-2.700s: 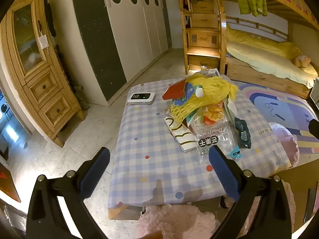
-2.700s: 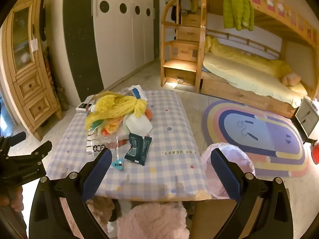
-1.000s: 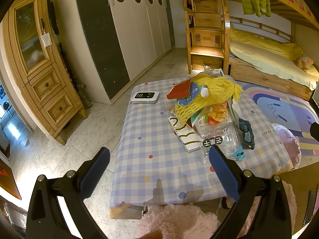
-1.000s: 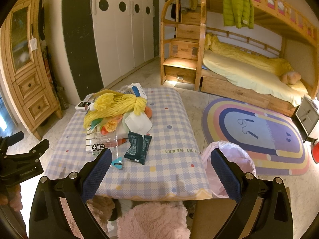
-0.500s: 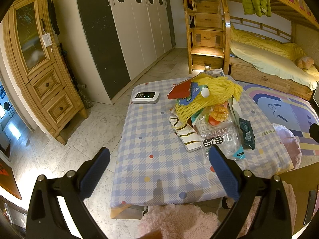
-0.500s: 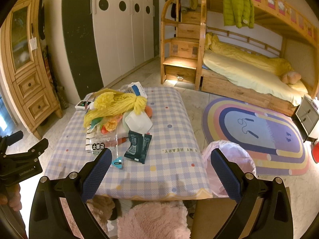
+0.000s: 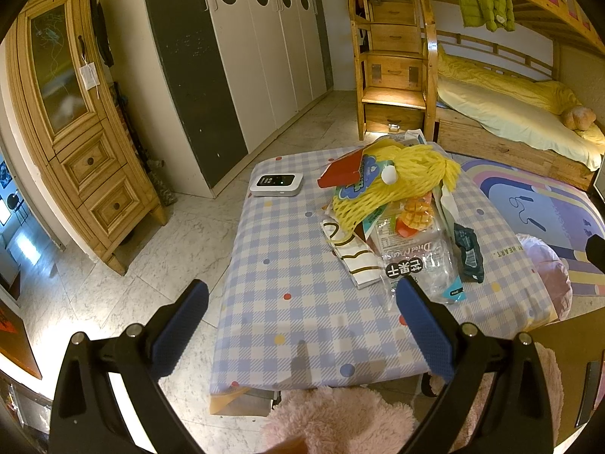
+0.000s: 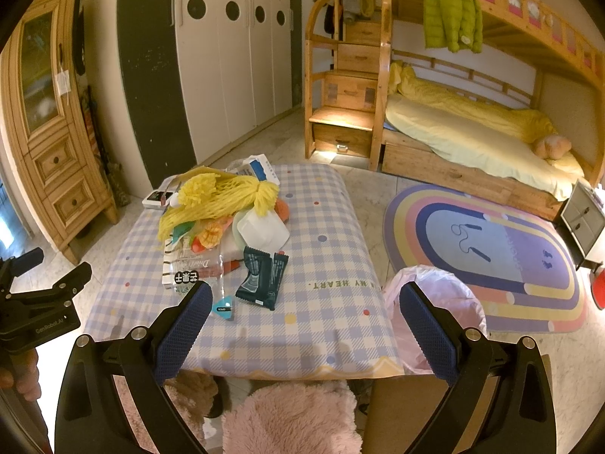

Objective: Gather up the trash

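Note:
A heap of trash lies on the checked table (image 7: 295,295) (image 8: 325,265): yellow foam netting (image 7: 401,178) (image 8: 223,195), a clear plastic bag with printed labels (image 7: 412,253) (image 8: 193,265), a dark teal wrapper (image 7: 469,253) (image 8: 262,276), a white lid (image 8: 261,229) and a striped paper packet (image 7: 353,257). A bin lined with a pink bag (image 8: 438,302) (image 7: 548,268) stands on the floor at the table's right side. My left gripper (image 7: 302,299) hangs open above the table's near left corner. My right gripper (image 8: 306,300) is open above the near right edge. Neither holds anything.
A white electronic device (image 7: 276,183) sits at the table's far left corner. A fluffy pink stool (image 8: 291,416) is right below both grippers. A wooden cabinet (image 7: 75,121) stands left, wardrobes (image 7: 242,49) behind, a bunk bed (image 8: 472,128) and oval rug (image 8: 491,257) to the right.
Both views have shifted only slightly. The trash pile and both open grippers are as before.

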The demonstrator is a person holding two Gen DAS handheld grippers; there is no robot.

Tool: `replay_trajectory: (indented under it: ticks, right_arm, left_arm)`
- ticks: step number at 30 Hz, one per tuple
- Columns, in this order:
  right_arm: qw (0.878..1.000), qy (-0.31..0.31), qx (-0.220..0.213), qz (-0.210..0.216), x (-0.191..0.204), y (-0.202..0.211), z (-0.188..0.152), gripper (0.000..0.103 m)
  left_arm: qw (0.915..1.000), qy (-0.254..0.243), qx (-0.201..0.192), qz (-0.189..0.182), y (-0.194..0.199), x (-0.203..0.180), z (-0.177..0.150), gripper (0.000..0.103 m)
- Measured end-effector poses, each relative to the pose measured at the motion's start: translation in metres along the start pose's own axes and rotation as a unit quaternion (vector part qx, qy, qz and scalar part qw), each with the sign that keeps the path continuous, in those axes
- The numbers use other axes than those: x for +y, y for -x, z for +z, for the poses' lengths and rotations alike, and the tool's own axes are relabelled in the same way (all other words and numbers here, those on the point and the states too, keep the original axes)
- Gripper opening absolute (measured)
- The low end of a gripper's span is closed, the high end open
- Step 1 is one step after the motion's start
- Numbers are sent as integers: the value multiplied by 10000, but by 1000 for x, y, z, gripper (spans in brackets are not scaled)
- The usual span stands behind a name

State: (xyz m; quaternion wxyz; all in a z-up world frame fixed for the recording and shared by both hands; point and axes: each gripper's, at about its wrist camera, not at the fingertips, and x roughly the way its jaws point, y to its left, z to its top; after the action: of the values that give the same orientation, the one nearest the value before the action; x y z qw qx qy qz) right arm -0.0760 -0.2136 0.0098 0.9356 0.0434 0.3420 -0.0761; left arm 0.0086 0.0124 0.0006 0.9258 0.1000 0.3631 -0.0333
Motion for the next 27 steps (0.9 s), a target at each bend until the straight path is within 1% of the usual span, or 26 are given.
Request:
replay_trajectory:
  ticks: [8,13,15,17,18,22,25,27]
  right_arm:
    - [10000,2,5,-1,1,-1,0,98]
    - [10000,11,14,14,4,-8,4,98]
    - [9998,26,-41,168,5,-16,-4,98]
    - [9992,19,-136,364,4,-13,-1,98]
    - [9992,24,-152,380,5,-15,1,98]
    - [9962,40,-277,827,13,-34,9,98]
    - [9950,164,-195,966,21,-51,16,98]
    - [9954,224,-173,915,25,-61,18,98]
  left_arm:
    - [10000,-1,-4,3,1,-1,-1,96]
    - [10000,22,55,22,-5,2,-2,96]
    - [9999,37,104,37,-9,1,-2,96]
    - [9998,115,174,45,-17,5,0,96]
    - [9997,146,191,30,-19,7,0,96]
    - [9993,307,189,54,-31,20,8,96]
    - [9996,269,93,53,-39,25,14,96]
    - [9995,218,83,204,-47,25,18,96]
